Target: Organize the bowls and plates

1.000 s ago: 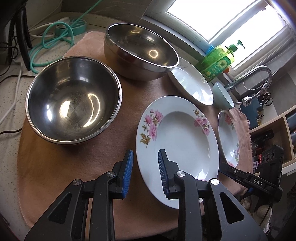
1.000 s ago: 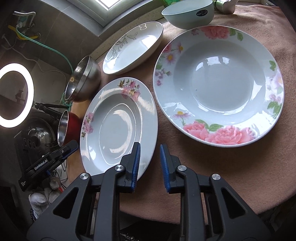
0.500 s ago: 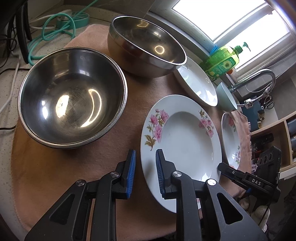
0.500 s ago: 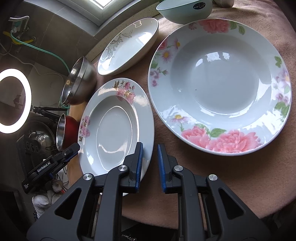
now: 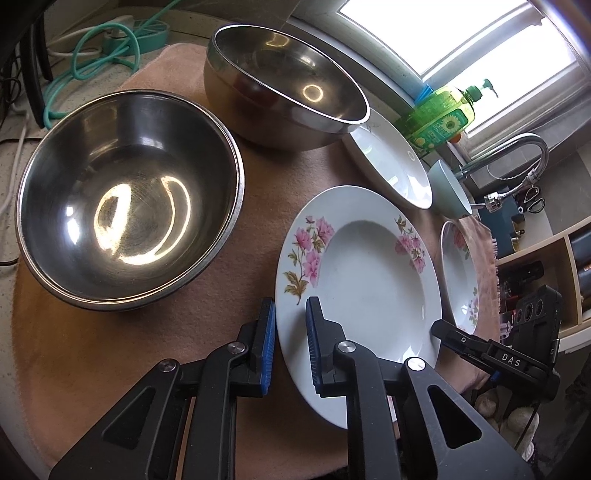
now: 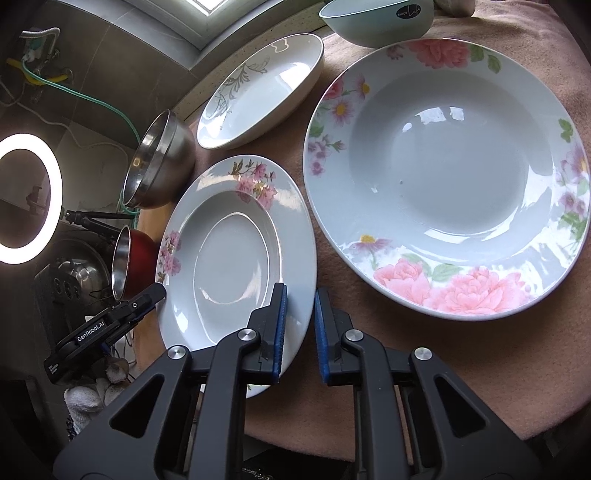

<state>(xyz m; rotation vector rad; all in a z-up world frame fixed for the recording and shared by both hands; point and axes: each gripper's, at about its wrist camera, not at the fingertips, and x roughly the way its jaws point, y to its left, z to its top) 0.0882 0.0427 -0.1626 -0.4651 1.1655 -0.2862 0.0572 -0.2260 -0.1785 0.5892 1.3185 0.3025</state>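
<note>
Between the blue pads of the left gripper (image 5: 290,341) sits the near rim of the plate with pink flowers (image 5: 364,280) — the jaws have just been closing on it, and they now stand clamped on this rim, one pad outside and one pad over the plate. On the other side of the same plate (image 6: 236,258), the right gripper (image 6: 299,332) has also just been closing its jaws and now pinches the rim from its own edge. In the left wrist view the right gripper shows as a black tip (image 5: 448,332) touching the plate's far-right edge. Everything rests on a peach cloth (image 5: 92,350). Ahead and to the left of the left gripper stands a large steel bowl (image 5: 129,221), and farther behind it a second steel bowl (image 5: 288,88), close to the first but apart. Ahead and to the right of the right gripper lies a big plate with roses (image 6: 447,177), just beside the held plate, not touching it. Farther ahead is a white oval dish (image 6: 262,88) with a grey leaf pattern, and beyond the rose plate a pale green bowl (image 6: 373,18). Farthest away, by the window, stands a green soap bottle (image 5: 443,114) — near the tap (image 5: 517,155).
</note>
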